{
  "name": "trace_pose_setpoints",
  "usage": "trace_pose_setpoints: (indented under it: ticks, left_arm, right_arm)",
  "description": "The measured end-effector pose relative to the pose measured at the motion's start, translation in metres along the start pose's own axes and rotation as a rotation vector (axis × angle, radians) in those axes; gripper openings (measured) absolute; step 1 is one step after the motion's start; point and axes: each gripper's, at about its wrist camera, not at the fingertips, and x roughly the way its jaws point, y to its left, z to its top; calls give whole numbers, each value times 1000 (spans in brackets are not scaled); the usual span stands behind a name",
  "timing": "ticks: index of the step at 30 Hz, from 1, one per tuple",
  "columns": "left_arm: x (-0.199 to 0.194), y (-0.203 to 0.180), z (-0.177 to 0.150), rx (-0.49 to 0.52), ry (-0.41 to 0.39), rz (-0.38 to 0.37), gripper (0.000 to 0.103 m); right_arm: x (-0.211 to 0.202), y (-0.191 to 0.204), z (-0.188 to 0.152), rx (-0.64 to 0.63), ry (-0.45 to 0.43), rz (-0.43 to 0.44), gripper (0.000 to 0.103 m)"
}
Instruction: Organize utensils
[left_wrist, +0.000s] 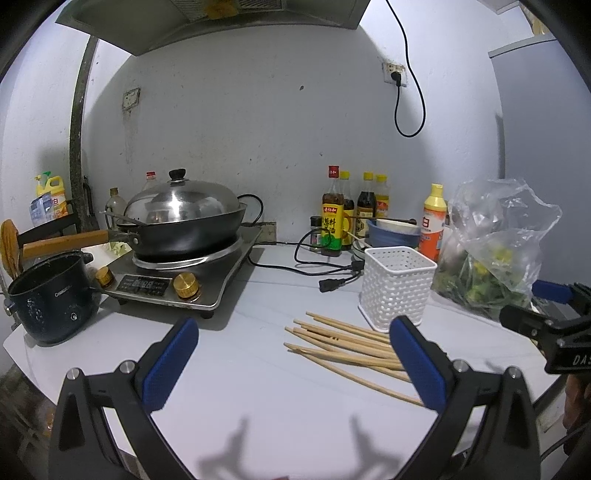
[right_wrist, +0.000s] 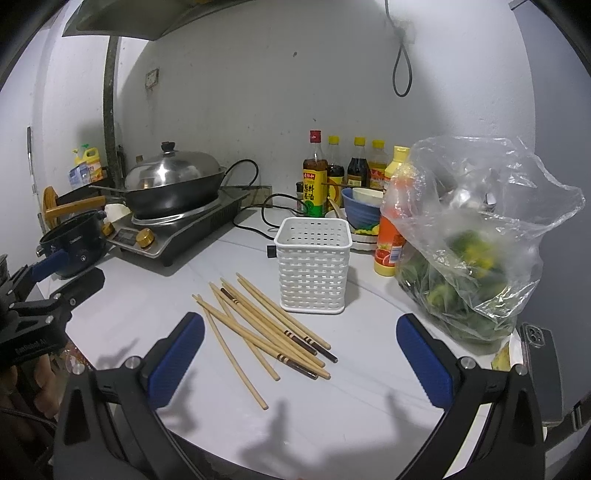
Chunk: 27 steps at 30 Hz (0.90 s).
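Both fisheye views are evenly but rather dimly lit, with a cool bluish cast. Light falls from above and behind the cameras, throwing soft finger-shaped shadows on the white countertop (right_wrist: 354, 398) along the bottom edge. Straight lines bow near the black circular borders. The steel wok lid (left_wrist: 181, 203) shows mild glare. The plastic bag (right_wrist: 476, 236) looks slightly blurred.

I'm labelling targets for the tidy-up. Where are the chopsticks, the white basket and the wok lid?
chopsticks (right_wrist: 258, 325): right wrist view, middle of the pile.
white basket (right_wrist: 313, 273): right wrist view, front wall.
wok lid (left_wrist: 181, 201): left wrist view, steel dome under the knob.
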Motion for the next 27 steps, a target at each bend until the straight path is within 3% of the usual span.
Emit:
trace_pose_setpoints:
  ticks: [27]
  left_arm:
    - [5,1,1,-5,11,10,103]
  right_arm:
    - [5,-3,-1,0,18,-18,103]
